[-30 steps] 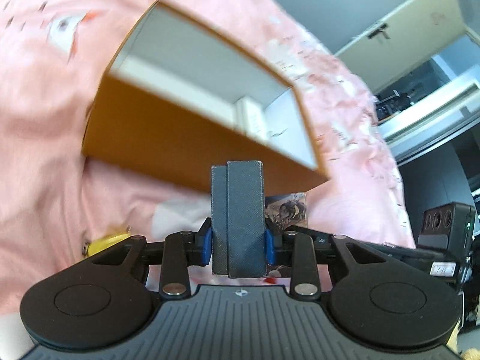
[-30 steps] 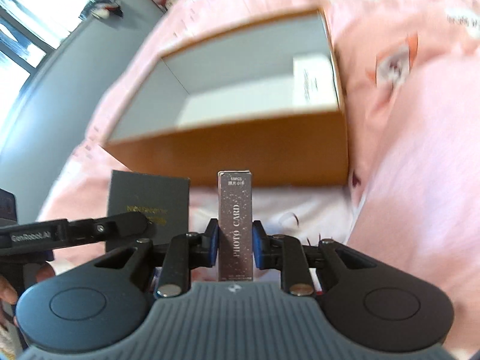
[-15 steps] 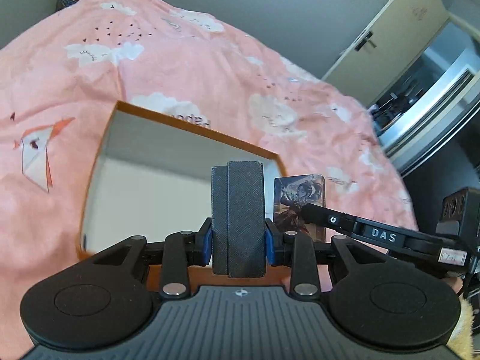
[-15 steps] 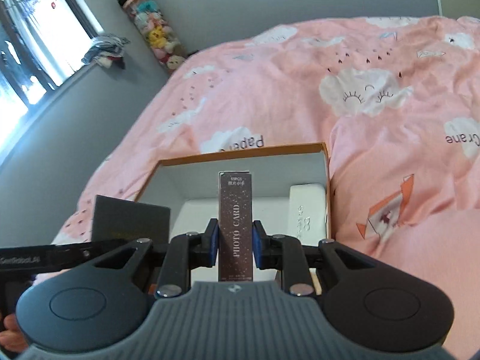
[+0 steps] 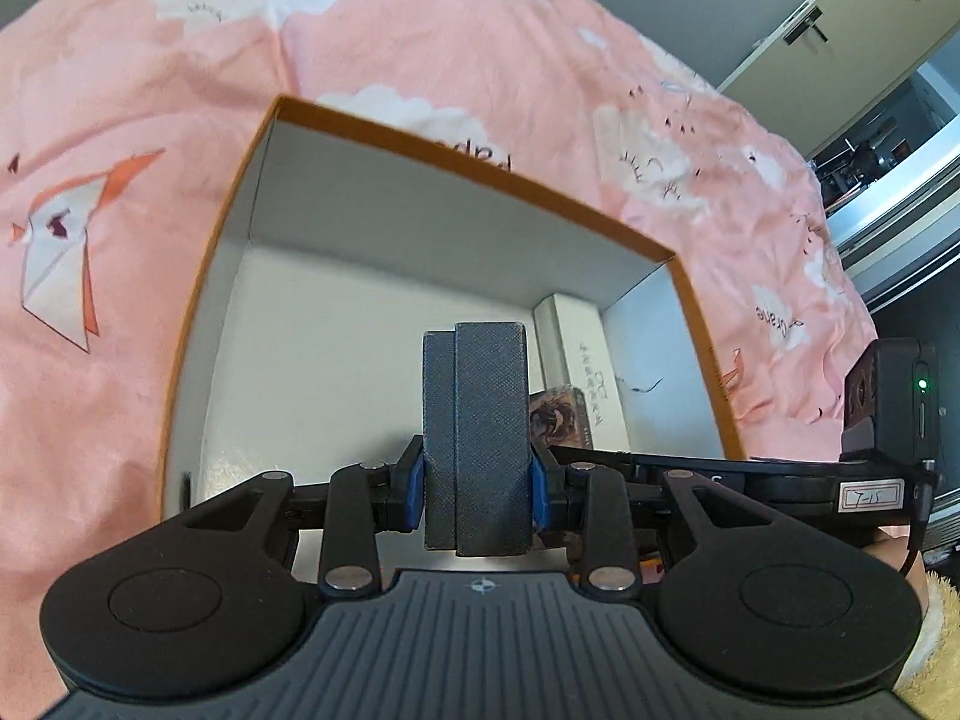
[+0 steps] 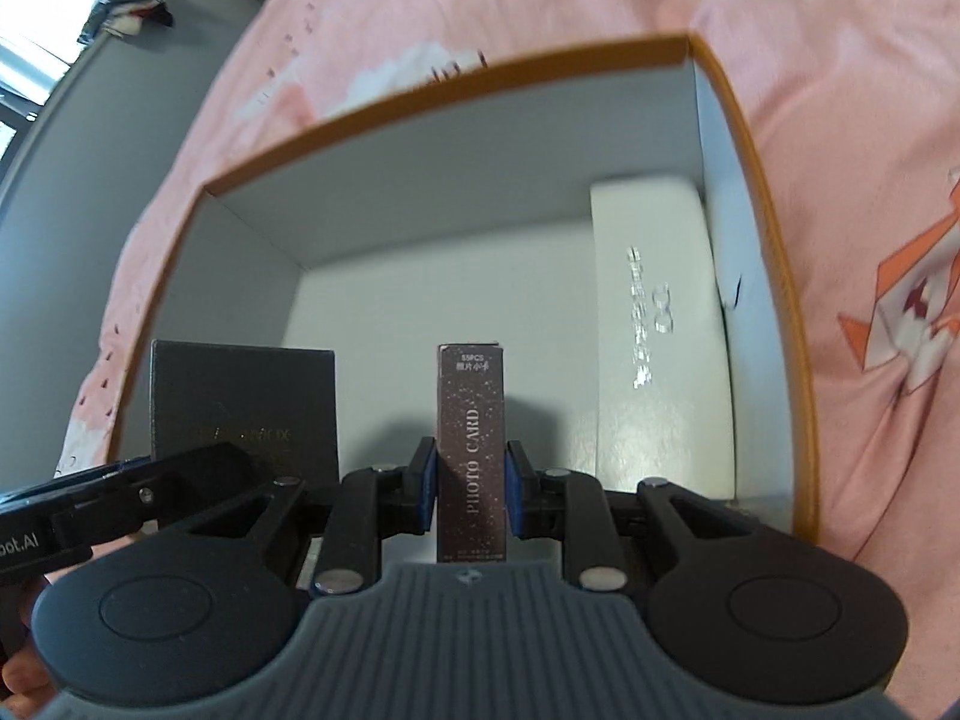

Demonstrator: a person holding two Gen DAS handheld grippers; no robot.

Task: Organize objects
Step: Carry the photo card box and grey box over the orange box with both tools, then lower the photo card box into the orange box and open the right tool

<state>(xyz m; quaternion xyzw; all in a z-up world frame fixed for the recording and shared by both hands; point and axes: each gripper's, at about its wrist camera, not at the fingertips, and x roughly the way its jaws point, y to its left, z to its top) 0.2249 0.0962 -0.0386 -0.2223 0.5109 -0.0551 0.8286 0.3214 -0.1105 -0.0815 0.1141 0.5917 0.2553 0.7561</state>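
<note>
Nearest, the left tongs (image 5: 477, 483) clamp an upright dark textured box (image 5: 477, 438), and the right tongs (image 6: 468, 483) pinch a slim "PHOTO CARD" pack (image 6: 471, 450) on end. Both have swung in from a second ago: the orange-edged carton (image 6: 774, 276), then ahead, now lies beneath them. A white case (image 6: 657, 330) lies along its wall at 2 o'clock; the floor toward 11 o'clock is bare. Beyond the rim spreads the pink bedspread (image 5: 150, 360).
</note>
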